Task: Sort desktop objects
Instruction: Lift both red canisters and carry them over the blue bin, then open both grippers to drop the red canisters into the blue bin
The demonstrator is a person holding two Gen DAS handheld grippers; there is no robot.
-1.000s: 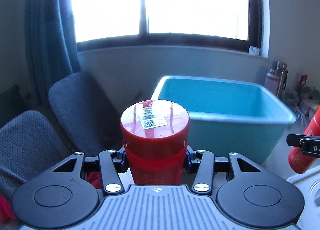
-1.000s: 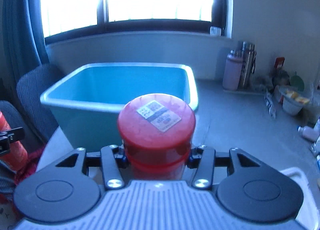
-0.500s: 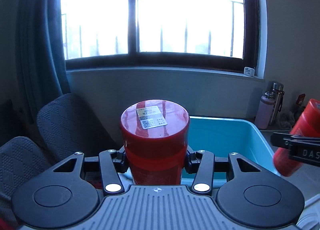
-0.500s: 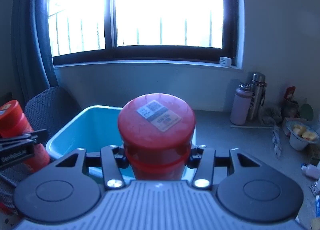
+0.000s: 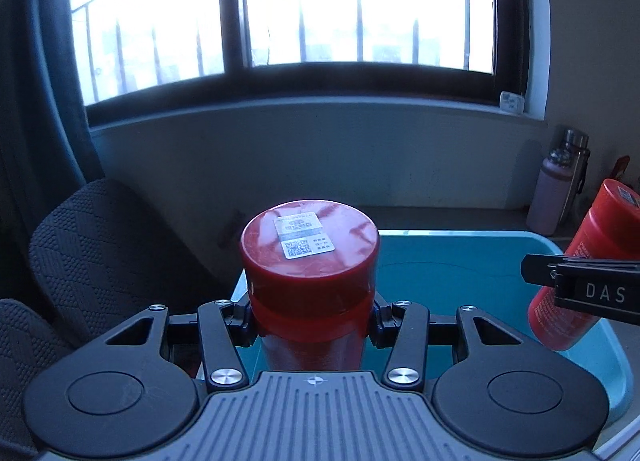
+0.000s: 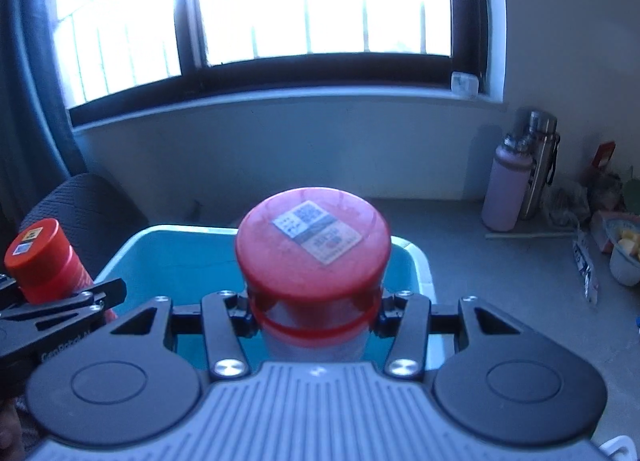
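Left wrist view: the left hand-held gripper (image 5: 311,321) pinches a red canister (image 5: 310,261) — held over the teal bin (image 5: 472,273).

Right wrist view: the right hand-held gripper (image 6: 314,319) clamps a second red canister (image 6: 312,257) above the bin's middle.

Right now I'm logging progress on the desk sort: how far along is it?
Done: nothing confirmed; the teal bin's visible interior shows no sorted items. In hand: the left gripper and right gripper each clamp a red canister above the bin. Left: releasing both, then probably the clutter by the bottles, including a bowl.
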